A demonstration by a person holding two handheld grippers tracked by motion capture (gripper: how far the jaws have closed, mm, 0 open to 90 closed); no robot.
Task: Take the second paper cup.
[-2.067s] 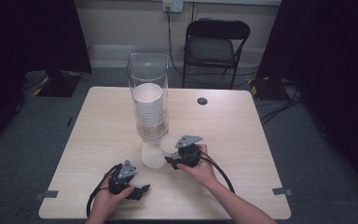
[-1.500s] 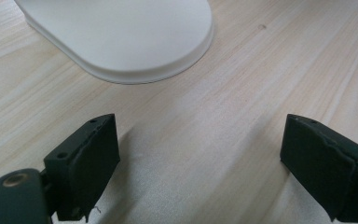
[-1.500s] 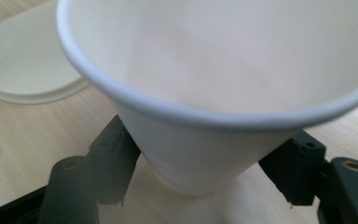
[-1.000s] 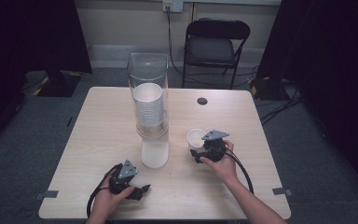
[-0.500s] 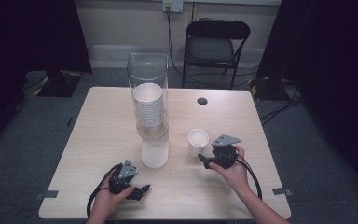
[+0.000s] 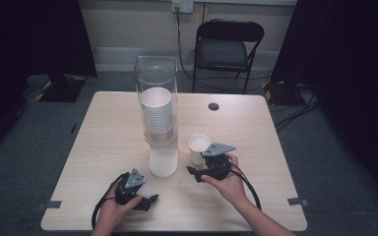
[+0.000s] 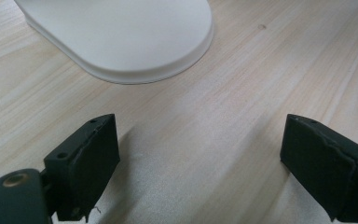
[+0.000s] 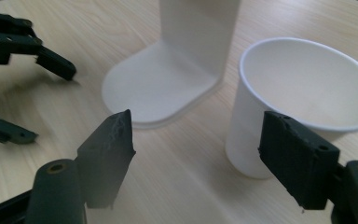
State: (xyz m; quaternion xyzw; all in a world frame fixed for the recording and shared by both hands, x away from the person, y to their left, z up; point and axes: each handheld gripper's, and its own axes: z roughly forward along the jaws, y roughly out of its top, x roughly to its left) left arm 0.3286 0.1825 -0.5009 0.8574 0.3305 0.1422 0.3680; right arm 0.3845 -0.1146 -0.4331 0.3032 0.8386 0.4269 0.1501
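cup dispenser (image 6: 156,115): centre of the high view, standing on the table (image 6: 103,132)
paper cup (image 6: 198,147): just right of the dispenser's base, upright on the table
right gripper (image 6: 193,172): just below the cup, apart from it
left gripper (image 6: 151,199): lower left, below the dispenser
chair (image 6: 229,46): top centre, behind the table

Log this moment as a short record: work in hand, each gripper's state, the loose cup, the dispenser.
work: paper cup taken from the cup dispenser and set on the table
right gripper: jaws apart, nothing between them, cup just beside
left gripper: open, resting low on the table near the dispenser base
paper cup: upright, empty, to the right of the dispenser
cup dispenser: clear tube with a stack of cups inside
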